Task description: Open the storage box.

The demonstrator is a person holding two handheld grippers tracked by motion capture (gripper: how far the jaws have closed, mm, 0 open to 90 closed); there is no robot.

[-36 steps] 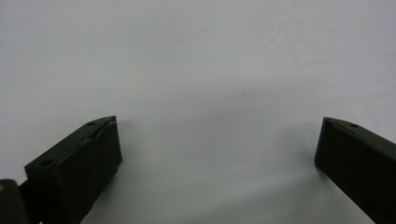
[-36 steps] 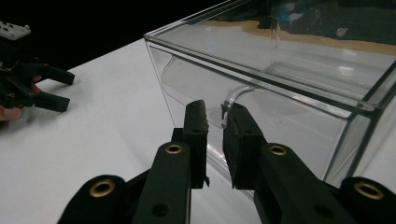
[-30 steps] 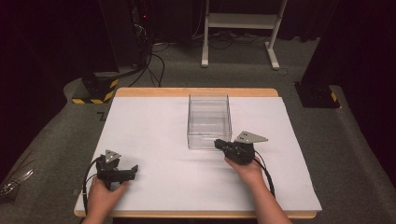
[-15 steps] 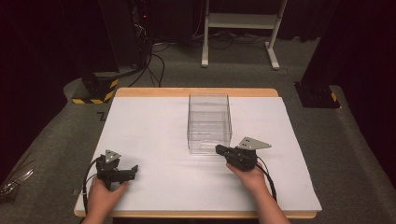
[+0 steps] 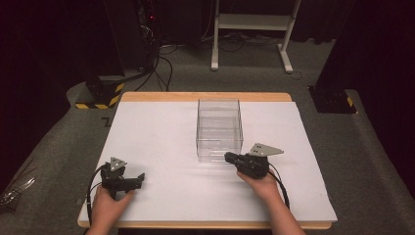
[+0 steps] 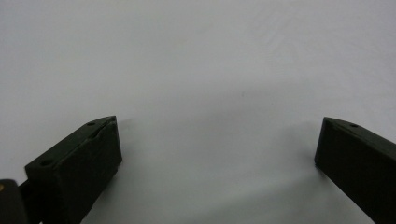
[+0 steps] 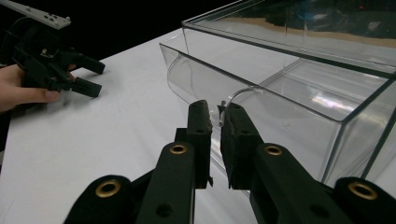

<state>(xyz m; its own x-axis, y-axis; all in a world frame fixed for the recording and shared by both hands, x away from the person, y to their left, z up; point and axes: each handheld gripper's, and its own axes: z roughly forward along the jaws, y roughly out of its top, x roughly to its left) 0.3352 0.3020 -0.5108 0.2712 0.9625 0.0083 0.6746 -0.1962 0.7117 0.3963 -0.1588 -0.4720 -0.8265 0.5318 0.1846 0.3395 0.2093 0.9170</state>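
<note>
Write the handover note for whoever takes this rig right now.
Right tool: jaws nearly shut at the near wall of the clear box; whether they pinch that wall cannot be told.
Left tool: open, holding nothing, low over the white sheet at the near left.
Box: upright, mid table, apparently with nothing inside.
Done: right tool brought up to the box.
Left: probably confirm the grip, then move the box.

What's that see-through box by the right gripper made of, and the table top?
The box looks like clear, glossy hard plastic, possibly acrylic: you see straight through its walls and edges catch highlights. The table top seems a matte white sheet over wood, tan at its edge.
</note>
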